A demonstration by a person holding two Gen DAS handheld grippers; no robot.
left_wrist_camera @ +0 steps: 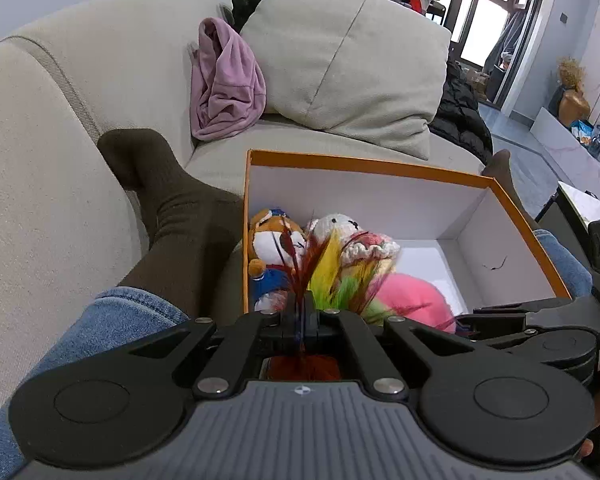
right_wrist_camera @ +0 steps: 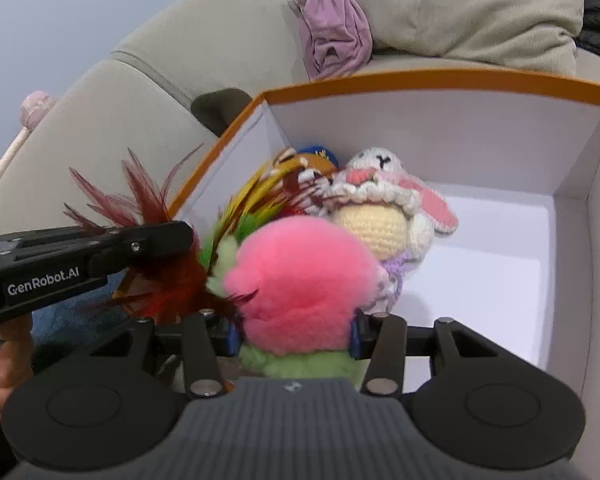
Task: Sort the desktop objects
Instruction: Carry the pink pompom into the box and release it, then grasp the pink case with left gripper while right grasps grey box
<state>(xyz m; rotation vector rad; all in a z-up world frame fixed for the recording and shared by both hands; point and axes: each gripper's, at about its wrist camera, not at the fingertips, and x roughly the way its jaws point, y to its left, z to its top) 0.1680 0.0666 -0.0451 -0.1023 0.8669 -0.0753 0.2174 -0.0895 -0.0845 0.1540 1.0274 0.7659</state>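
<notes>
Left wrist view: the left gripper (left_wrist_camera: 300, 320) is sitting with its jaws pressed together, pinching a bunch of dark red, yellow and green feathers (left_wrist_camera: 320, 276), apparently a feather toy, right at the near rim of the orange cardboard box with white inside (left_wrist_camera: 364, 165). The box is resting between the person's legs in blue jeans (left_wrist_camera: 112, 320) and dark brown socks (left_wrist_camera: 172, 208) on a beige fabric sofa (left_wrist_camera: 100, 80). Already lying in the box's left part: an orange-and-white plush tiger in a blue outfit (left_wrist_camera: 272, 240) and a white crocheted bunny doll (left_wrist_camera: 340, 228), touching each other. The right half of the box floor is showing bare.

Right wrist view: the right gripper (right_wrist_camera: 296, 336) is gripping a fluffy pink-and-green plush ball (right_wrist_camera: 300, 280), jaws part spread around it, pads pressing its sides, holding it over the box's near end just in front of the bunny. The left gripper is reaching in from the left with the feathers.

Progress judgement: two toys are sorted, two more are being delivered and not yet released. A crumpled mauve cloth (right_wrist_camera: 332, 28) is lying on the sofa; cannot tell whether it belongs to the task.
</notes>
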